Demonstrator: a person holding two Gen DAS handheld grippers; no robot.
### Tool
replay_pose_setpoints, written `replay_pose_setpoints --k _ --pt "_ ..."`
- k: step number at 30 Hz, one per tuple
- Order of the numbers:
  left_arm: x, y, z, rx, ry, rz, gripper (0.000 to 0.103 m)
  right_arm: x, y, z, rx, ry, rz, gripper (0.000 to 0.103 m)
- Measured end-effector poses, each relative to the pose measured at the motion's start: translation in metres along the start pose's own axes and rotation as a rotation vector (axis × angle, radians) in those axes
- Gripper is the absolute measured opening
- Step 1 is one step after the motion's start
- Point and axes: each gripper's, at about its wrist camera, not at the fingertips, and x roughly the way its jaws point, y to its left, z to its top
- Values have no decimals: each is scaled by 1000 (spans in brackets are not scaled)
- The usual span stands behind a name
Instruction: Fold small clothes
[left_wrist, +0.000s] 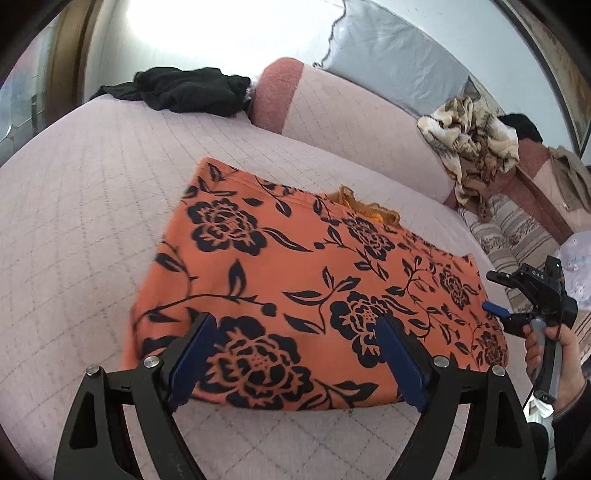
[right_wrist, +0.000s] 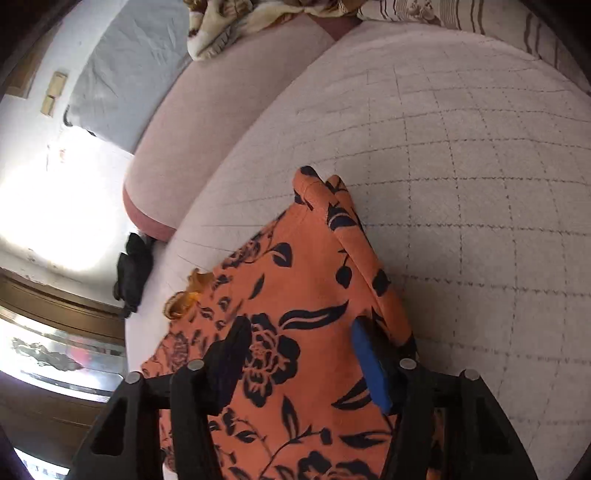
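An orange garment with a dark floral print (left_wrist: 295, 280) lies folded flat on the pink quilted bed (left_wrist: 92, 206). A bit of orange lace trim (left_wrist: 369, 210) sticks out at its far edge. My left gripper (left_wrist: 295, 332) is open, its blue pads just above the garment's near edge. My right gripper (left_wrist: 496, 293) shows at the garment's right edge, held by a hand. In the right wrist view the right gripper (right_wrist: 299, 343) is open over the garment (right_wrist: 295, 280), whose folded edge (right_wrist: 354, 243) runs along the right side.
A black garment (left_wrist: 184, 88) lies at the far end of the bed by a pink bolster (left_wrist: 280, 96). A beige patterned cloth (left_wrist: 472, 147) drapes over the pink backrest. A striped cushion (left_wrist: 517, 236) is at the right. Bare quilt (right_wrist: 461, 184) lies right of the garment.
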Motion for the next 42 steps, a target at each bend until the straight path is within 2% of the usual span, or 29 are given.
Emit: replay_pose_setpoints --k 1,3,6,9,11,12,15,16,17,18,19,20,21,24,26,27,30,31,32,35,38,39,40,41,42 --pt "-10 8 -1 -27 -13 7 88 -10 13 -7 -69 -6 0 77" --pt "-24 30 -4 -114 -9 2 88 -26 36 -29 -174 -4 -4 77" --pt "-26 63 -9 -255 43 -10 88 -38 49 -70 -259 21 41 78" --pt "-19 90 -17 -394 98 -47 87 -30 45 -98 -319 41 -24 78" --pt "-17 96 -20 -431 119 -65 81 -22 30 -109 -289 62 -45 78" --pt "-19 95 -20 -432 117 -71 74 -14 23 -108 -274 59 -39 78" --pt "-23 90 -15 -406 92 -93 70 -21 17 -104 -245 45 -5 78" --pt "-22 89 -14 -394 90 -83 64 -22 16 -104 -245 45 2 78" --pt "-16 88 -13 -372 106 -33 55 -22 13 -104 -238 48 11 78" --pt "-3 90 -14 -341 161 45 24 -19 13 -104 -227 47 24 78" --pt "7 98 -18 -360 200 80 16 -20 12 -104 -220 44 35 78" --pt "4 106 -19 -418 189 43 16 -20 11 -104 -210 44 46 78" --pt "-1 107 -16 -429 189 39 16 -22 8 -102 -198 43 58 78" --pt "-19 89 -2 -323 133 141 15 -23 1 -101 -159 40 100 78" --pt "-31 80 8 -279 91 141 15 -22 -3 -99 -128 40 125 78" --pt "-36 74 15 -255 64 149 19 -23 -5 -98 -111 41 136 78" --pt "-41 43 29 -135 -7 169 58 -26 -4 -97 -94 42 137 78" --pt "-38 32 33 -89 -25 167 64 -30 -1 -96 -93 38 141 78" --pt "-34 20 35 -36 -31 171 66 -34 2 -95 -100 32 155 78" --pt "-2 -11 38 65 19 179 67 -43 21 -87 -136 24 219 78" --pt "24 -24 33 70 80 182 67 -36 42 -65 -187 48 258 79" --pt "30 -27 31 72 95 187 67 -27 42 -53 -184 59 259 84" --pt "35 -28 28 75 108 193 67 -15 39 -41 -168 81 250 91" --pt "39 -30 23 78 122 199 67 -1 31 -30 -144 101 212 91" --pt "42 -29 20 81 140 204 67 15 15 -18 -87 110 122 90"
